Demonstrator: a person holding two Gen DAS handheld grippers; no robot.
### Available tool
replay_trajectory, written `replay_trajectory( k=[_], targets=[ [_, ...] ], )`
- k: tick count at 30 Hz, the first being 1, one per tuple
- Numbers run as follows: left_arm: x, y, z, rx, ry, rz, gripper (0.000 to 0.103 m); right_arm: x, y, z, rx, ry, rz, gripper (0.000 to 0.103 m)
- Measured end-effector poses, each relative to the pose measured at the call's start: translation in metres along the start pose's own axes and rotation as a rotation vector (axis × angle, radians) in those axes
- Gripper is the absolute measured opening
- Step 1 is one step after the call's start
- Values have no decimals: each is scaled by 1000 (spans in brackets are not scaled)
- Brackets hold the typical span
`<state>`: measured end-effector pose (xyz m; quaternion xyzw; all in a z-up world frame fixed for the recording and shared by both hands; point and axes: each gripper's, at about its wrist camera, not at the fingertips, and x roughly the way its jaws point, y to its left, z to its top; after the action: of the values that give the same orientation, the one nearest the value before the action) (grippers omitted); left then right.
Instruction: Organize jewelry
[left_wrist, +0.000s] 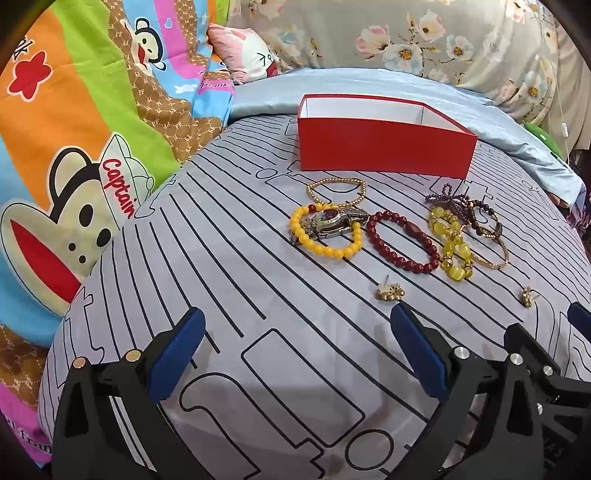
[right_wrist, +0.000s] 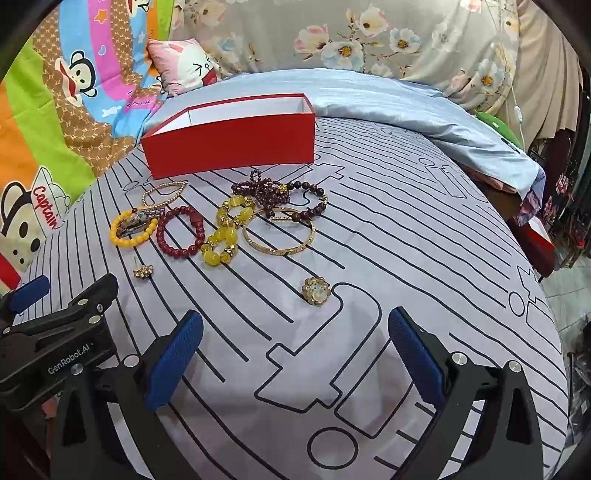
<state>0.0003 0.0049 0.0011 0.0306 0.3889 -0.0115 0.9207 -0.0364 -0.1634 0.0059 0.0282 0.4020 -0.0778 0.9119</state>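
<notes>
On the grey line-patterned bedspread (left_wrist: 229, 280), just in front of the red box (left_wrist: 384, 147): a cluster of jewelry. Leftmost, a yellow bead bracelet (left_wrist: 334, 249) with a metal watch (left_wrist: 330, 221) lying across it; behind both, toward the box, a thin gold bead bracelet (left_wrist: 334, 192). Beside the yellow one, a dark red bead bracelet (left_wrist: 400, 242), then chunky translucent yellow beads (right_wrist: 225, 236), touching a gold bangle (right_wrist: 280, 236) and tangled dark purple beads (right_wrist: 266, 190) at the far end. Nearer the camera, apart from the cluster, two small gold earrings: one flower stud (left_wrist: 391, 291), one larger flower piece (right_wrist: 316, 291). Box open-topped, white inside, nothing visible in it. Left gripper (left_wrist: 297, 354) spread wide, blue pads bare, hanging over bare bedspread short of the stud. Right gripper (right_wrist: 295, 354) likewise wide and holding nothing, close beside the left. Around: cartoon monkey quilt (left_wrist: 74, 129), pale blue satin cover (right_wrist: 388, 99), floral bedding (right_wrist: 369, 33), pink cushion (right_wrist: 184, 62).
</notes>
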Motion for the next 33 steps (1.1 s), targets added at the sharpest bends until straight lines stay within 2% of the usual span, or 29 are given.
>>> replay_trajectory(
  k=[33],
  targets=[
    [-3, -3, 1, 11, -4, 12, 96, -5, -3, -1, 13, -14, 2, 96]
  ],
)
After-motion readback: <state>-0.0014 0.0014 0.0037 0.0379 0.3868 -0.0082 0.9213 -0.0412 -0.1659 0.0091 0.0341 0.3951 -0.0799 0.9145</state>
